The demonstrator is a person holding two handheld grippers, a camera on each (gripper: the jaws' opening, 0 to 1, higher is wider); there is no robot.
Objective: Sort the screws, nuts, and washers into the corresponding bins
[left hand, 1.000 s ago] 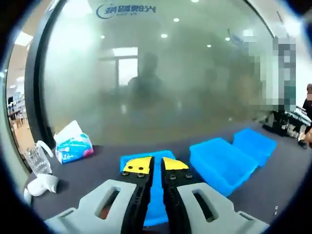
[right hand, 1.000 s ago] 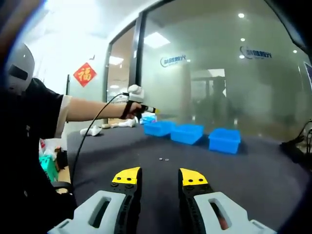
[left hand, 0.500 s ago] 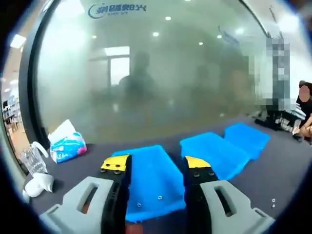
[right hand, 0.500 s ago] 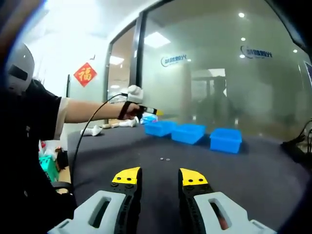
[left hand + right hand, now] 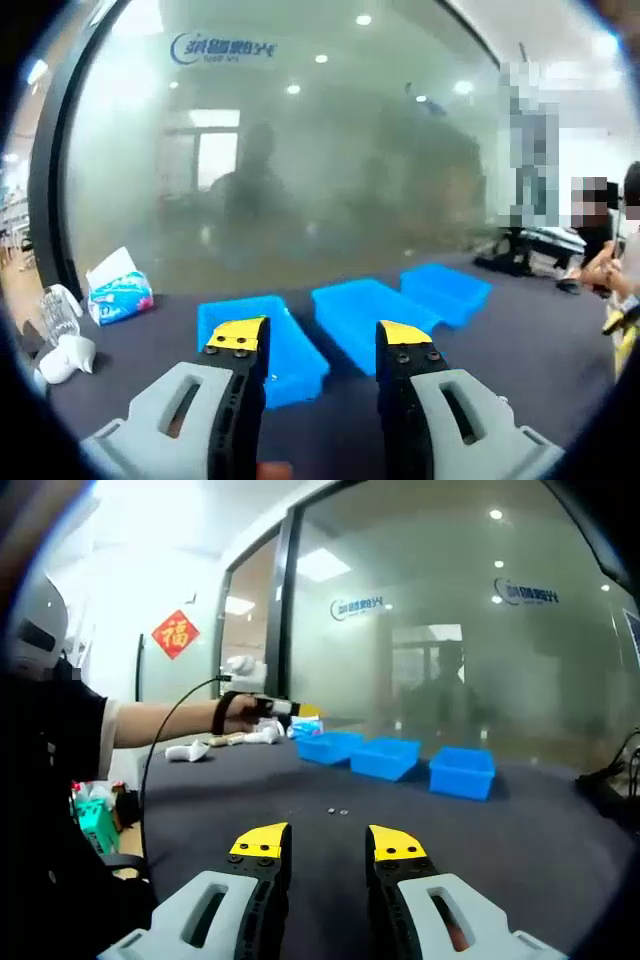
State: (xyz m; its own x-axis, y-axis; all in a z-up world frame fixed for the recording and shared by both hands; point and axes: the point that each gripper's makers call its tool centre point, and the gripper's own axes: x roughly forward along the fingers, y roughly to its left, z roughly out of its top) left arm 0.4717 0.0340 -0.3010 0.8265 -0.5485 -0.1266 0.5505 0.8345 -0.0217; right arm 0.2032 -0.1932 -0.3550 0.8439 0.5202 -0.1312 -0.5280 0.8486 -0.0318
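Blue plastic bins sit in a row across the middle of my left gripper view: the nearest bin [image 5: 262,335] just beyond my yellow-tipped jaws, the middle bin [image 5: 372,318] beside it, the far bin [image 5: 446,291] to the right. A second ago my left gripper [image 5: 318,338] was pinched nearly shut right over that nearest bin; half a second ago its jaws had spread wide, and now they remain wide apart with nothing between them, while the bins look smaller and farther off. I read that as a piece dropped and my hand pulling back. In the right gripper view the left hand [image 5: 240,712] hovers at centre left, further from the bins than before. My right gripper [image 5: 325,845] has not budged, jaws parted and empty, low over the dark table [image 5: 520,840]. Loose small parts [image 5: 336,811] lie on the cloth just ahead of it, well short of the bins, so the sorting is unfinished.
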